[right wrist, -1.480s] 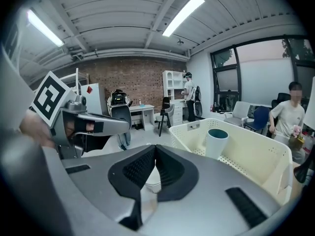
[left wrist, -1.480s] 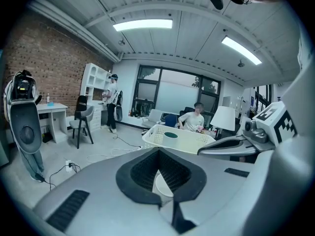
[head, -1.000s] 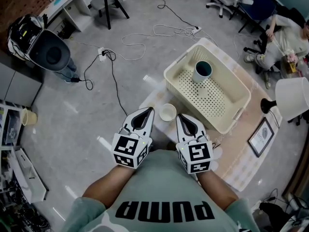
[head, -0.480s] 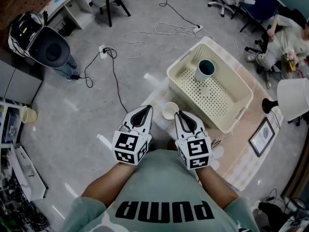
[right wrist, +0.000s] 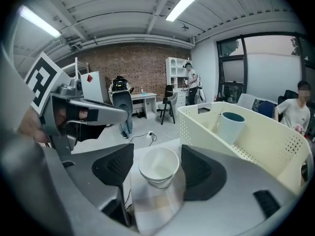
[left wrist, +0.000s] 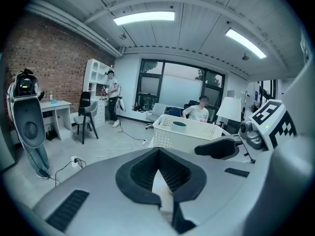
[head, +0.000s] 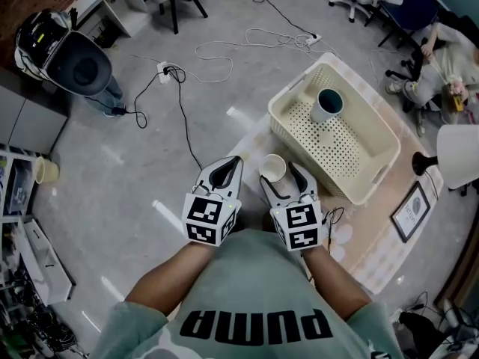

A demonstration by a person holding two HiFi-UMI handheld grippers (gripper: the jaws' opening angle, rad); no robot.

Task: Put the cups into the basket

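Note:
A white paper cup stands upright on the table, just in front of the cream perforated basket. My right gripper has a jaw on either side of this cup. Its jaws are opening, and a gap shows between each pad and the cup's wall. A teal cup stands upright inside the basket at its far end. My left gripper hovers to the left of the white cup, shut and empty.
A white lamp and a framed picture stand to the right of the basket. Cables trail over the floor to the left. A black machine stands at the far left. A seated person is at the far right.
My right gripper, shut beside the white cup before, has moved forward and opened around it. The left gripper has shifted slightly forward and stays shut.

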